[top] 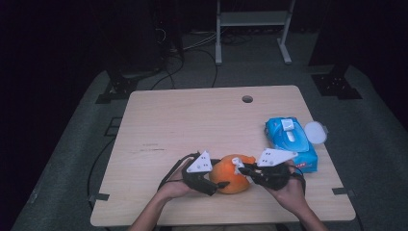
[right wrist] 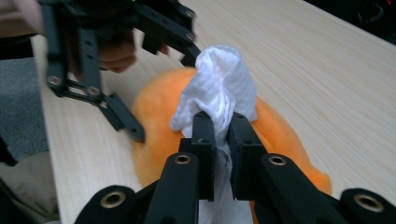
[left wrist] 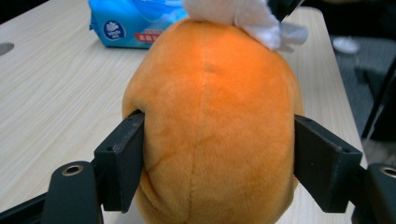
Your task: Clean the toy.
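since the orange plush [left wrist: 210, 121] at the table's [top: 192, 120] near edge is soft & light, left gripper [left wrist: 219, 163] clamps its sides; right gripper [right wrist: 222, 140], clenched on a limp wipe [right wrist: 222, 88], should dab gently.

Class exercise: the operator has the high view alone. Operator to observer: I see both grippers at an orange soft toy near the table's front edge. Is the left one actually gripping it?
Observer: Yes. In the left gripper view, the left gripper has a jaw pressed into each side of the orange soft toy.
Operator: And what is the right one holding?
Observer: The right gripper is shut on a white wipe, bunched against the toy's top.
Operator: What's printed on the blue pack?
Observer: The pack shows a round white logo.
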Available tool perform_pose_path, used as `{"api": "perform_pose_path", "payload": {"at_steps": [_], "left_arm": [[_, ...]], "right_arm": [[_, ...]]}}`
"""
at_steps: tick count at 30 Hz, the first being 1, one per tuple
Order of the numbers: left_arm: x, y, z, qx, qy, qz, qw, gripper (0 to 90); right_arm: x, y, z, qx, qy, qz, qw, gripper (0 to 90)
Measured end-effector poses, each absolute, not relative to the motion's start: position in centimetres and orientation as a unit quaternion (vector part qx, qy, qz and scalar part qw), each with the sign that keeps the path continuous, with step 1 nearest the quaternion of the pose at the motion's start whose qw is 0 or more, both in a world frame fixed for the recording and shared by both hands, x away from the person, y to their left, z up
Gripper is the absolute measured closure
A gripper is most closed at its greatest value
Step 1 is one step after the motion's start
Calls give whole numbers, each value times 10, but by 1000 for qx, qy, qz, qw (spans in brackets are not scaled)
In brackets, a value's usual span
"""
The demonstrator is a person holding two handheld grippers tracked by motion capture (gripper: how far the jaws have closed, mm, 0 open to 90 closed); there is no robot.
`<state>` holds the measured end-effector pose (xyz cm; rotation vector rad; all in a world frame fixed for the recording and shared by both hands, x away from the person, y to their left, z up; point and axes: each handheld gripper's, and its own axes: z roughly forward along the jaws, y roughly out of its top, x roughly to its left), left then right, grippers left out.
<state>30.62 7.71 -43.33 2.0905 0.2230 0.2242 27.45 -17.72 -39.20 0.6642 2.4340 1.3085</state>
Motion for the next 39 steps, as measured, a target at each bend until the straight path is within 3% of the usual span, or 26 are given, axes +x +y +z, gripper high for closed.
{"api": "perform_pose_path", "payload": {"at_steps": [2,5,7,11,14,19,23,28,33,39], "left_arm": [[308,80,-434,857,103,86,498,242],[313,82,-433,849,135,64,506,127],[316,81,-433,845,151,52,510,102],[312,79,-434,852,136,64,502,236],[306,75,-433,856,106,84,500,279],[306,76,-431,855,103,92,500,283],[312,78,-433,842,138,83,514,176],[305,71,-429,846,123,97,510,295],[298,65,-426,856,95,118,494,300],[297,61,-426,852,98,119,501,311]], "right_arm": [[274,-175,-389,224,847,458,150,814],[279,-181,-392,240,843,459,143,817],[283,-186,-395,254,840,460,137,817],[281,-183,-393,256,838,466,124,819],[275,-170,-389,233,840,477,117,820],[274,-166,-382,222,845,464,145,819],[284,-189,-384,259,836,454,164,821],[283,-185,-386,258,836,457,161,823],[270,-158,-382,220,844,468,143,822],[274,-161,-382,234,838,475,135,824]]}}
